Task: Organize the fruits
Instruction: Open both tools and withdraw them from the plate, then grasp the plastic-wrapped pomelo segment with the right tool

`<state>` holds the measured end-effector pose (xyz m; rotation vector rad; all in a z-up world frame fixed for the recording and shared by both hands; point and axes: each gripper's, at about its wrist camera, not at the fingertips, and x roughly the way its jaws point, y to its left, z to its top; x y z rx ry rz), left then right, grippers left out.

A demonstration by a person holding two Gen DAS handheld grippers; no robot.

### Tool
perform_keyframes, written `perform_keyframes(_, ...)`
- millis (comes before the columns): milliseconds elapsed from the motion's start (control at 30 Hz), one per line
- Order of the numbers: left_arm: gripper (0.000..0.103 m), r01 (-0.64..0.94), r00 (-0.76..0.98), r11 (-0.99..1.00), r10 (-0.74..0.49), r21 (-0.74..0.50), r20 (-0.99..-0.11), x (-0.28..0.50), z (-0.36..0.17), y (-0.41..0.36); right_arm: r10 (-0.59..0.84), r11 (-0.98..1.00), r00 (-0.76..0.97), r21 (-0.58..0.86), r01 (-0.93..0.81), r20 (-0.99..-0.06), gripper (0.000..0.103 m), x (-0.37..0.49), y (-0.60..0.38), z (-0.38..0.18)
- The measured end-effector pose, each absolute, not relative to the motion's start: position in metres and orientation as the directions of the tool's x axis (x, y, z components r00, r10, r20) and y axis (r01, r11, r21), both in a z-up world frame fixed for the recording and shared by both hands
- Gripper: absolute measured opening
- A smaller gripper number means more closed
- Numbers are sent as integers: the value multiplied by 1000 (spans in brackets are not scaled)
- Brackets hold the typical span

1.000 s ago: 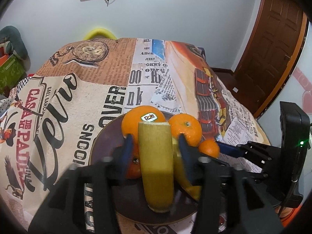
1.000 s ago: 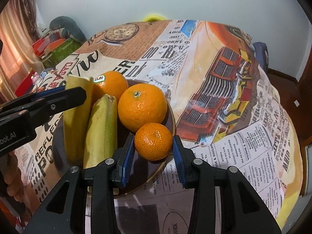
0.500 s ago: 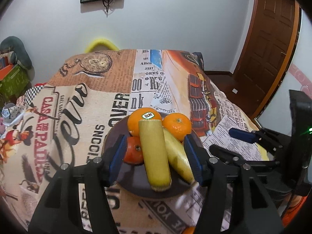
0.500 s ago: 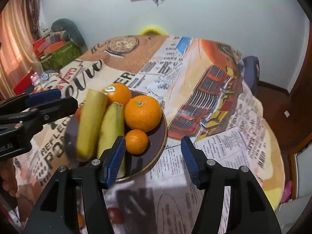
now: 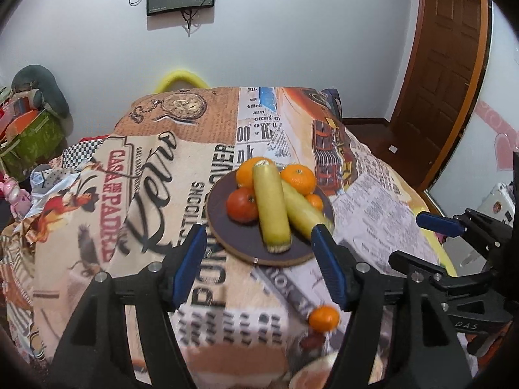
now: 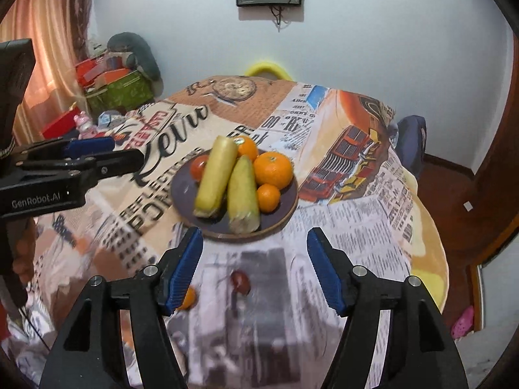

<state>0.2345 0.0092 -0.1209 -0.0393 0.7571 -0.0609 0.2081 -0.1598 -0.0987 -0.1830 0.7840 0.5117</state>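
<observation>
Fruit: two bananas [image 6: 216, 176], oranges [image 6: 273, 170] and a tomato [image 5: 241, 205] lie together on the dark plate [image 5: 220, 223] at the middle of your table [image 6: 356, 227].
Loose pieces: a small orange [image 5: 323, 317] and a red fruit [image 6: 240, 281] sit on the cloth, nearer you than the plate (both blurred).
Left gripper [image 5: 259, 262]: your jaws are spread wide, nothing between them.
Right gripper [image 6: 254, 267]: likewise wide apart, holding nothing.
</observation>
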Motion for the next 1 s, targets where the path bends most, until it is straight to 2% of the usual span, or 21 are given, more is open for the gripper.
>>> perform_keyframes(167,71,42,707,997,-70,-58,-704,207,-130,18,379,848,562,33,-529,-735,63,184,-153,-106)
perform_keyframes(567,72,53,645,997,-77,-57,-760,155,-160,38,380,800,420,65,-596,-824,64,137,-131,-149)
perform_keyframes(800,72,39,600,996,-83,-74,-796,146,-182,45,391,768,305,125,-628,-868,64,133,-111,-181)
perform_keyframes(1000,72,29,581,996,-87,-86,-809,148,-192,48,405,761,277,153,-630,-872,64,138,-104,-193)
